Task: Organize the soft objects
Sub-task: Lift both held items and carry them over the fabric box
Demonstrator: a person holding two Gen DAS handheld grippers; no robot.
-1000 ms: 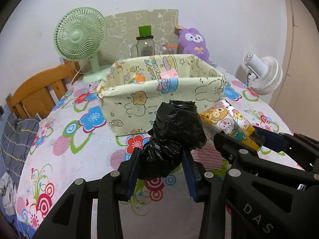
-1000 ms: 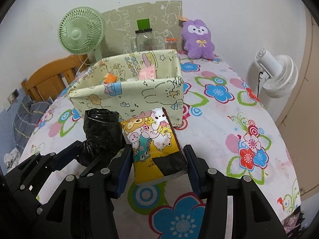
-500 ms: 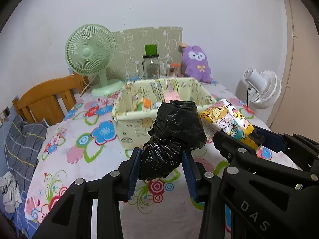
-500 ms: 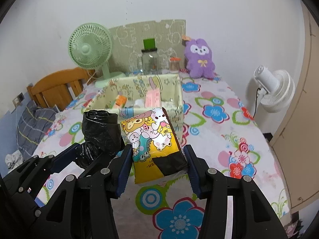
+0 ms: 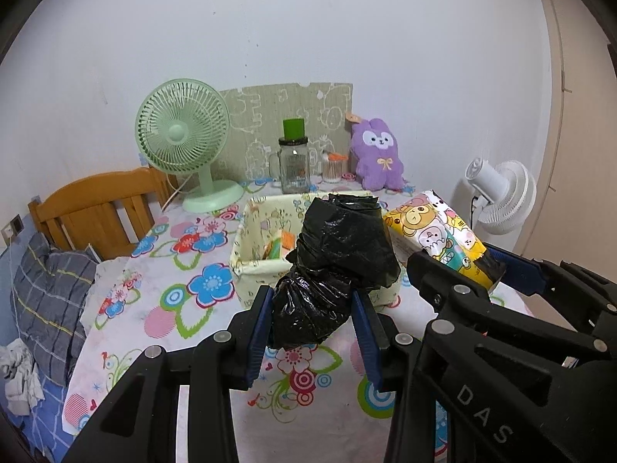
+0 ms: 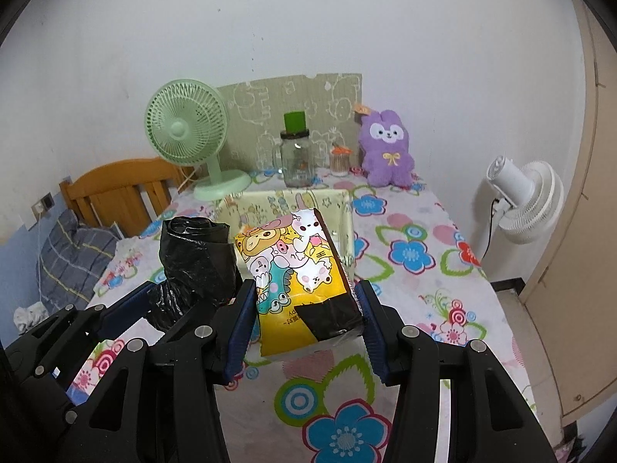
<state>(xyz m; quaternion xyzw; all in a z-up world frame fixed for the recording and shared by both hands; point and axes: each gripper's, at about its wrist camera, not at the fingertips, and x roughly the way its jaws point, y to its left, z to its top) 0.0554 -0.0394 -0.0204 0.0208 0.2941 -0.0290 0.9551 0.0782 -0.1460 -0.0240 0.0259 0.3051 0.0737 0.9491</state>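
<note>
A: Trash-bag roll [image 5: 335, 266], black and crinkled, is pinched at its lower end by the left gripper [image 5: 312, 316]. Its long axis runs up and away from the fingers, tilted a little right. The cartoon tissue pack [image 6: 299, 270] is clamped in the right gripper [image 6: 306, 318], long axis also pointing away, its black-taped end between the pads.

B: Where do both sit relative to the fabric bin [image 5: 246, 247]?

A: Both are held off the flowered tablecloth [image 6: 416, 254], on the near side of the bin. The open top lies straight ahead and below each load. From the left wrist, the roll's far tip overlaps the bin's near wall. From the right wrist, the pack covers the bin's middle. I judge the left gripper slightly nearer the opening, though neither is over it yet.

B: So the coming move?

A: Likely forward and down, then release. The bin already holds a few small items at its left end, so the right half looks the better landing place.

B: Change from a second back?

A: Both grippers have risen and pulled back. The bin was close and seen mostly side-on; now it sits lower and farther, with its interior visible. The grips look unchanged. The green fan [image 5: 181, 142], jar [image 5: 295, 166] and purple plush [image 6: 387, 150] have not moved.
</note>
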